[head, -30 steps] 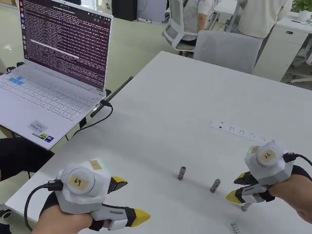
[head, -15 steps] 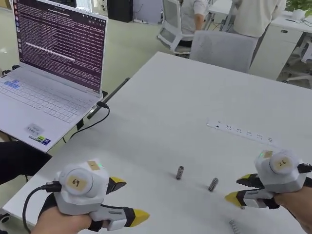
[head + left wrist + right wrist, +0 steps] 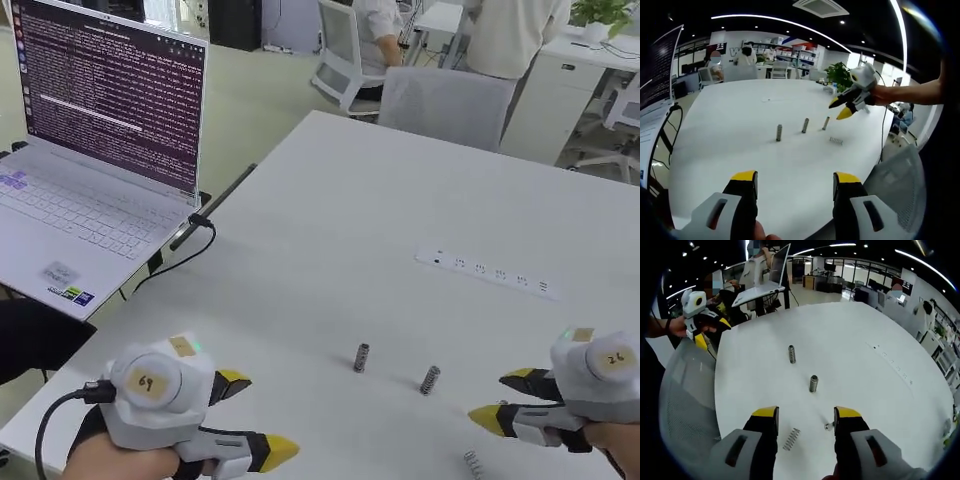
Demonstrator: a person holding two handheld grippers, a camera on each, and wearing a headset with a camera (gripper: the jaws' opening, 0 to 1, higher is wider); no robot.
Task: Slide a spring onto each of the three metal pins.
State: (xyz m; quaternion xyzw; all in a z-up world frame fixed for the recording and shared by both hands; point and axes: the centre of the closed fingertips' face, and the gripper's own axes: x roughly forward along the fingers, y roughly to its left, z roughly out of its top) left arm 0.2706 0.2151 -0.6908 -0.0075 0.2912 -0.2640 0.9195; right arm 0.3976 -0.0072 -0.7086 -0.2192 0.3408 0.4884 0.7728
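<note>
Two upright pins carry springs: one point(image 3: 361, 357) point(image 3: 779, 132) point(image 3: 791, 354) and another point(image 3: 430, 379) point(image 3: 805, 125) point(image 3: 813, 383) to its right. A third, bare pin point(image 3: 826, 123) point(image 3: 829, 426) stands just ahead of my right gripper's right jaw. A loose spring point(image 3: 472, 463) point(image 3: 836, 141) point(image 3: 791, 438) lies flat on the white table point(image 3: 340, 220) near it. My right gripper point(image 3: 498, 396) point(image 3: 806, 412) is open and empty, right of the pins. My left gripper point(image 3: 255, 415) point(image 3: 795, 177) is open and empty near the table's front left edge.
An open laptop point(image 3: 90, 150) sits on a stand left of the table, with a black cable point(image 3: 185, 255) trailing from it. A white power strip point(image 3: 485, 273) lies behind the pins. Grey chairs point(image 3: 440, 100) and people stand beyond the far edge.
My right gripper has drawn back to the right, away from the second pin. The left gripper has barely moved. The head camera has shifted.
</note>
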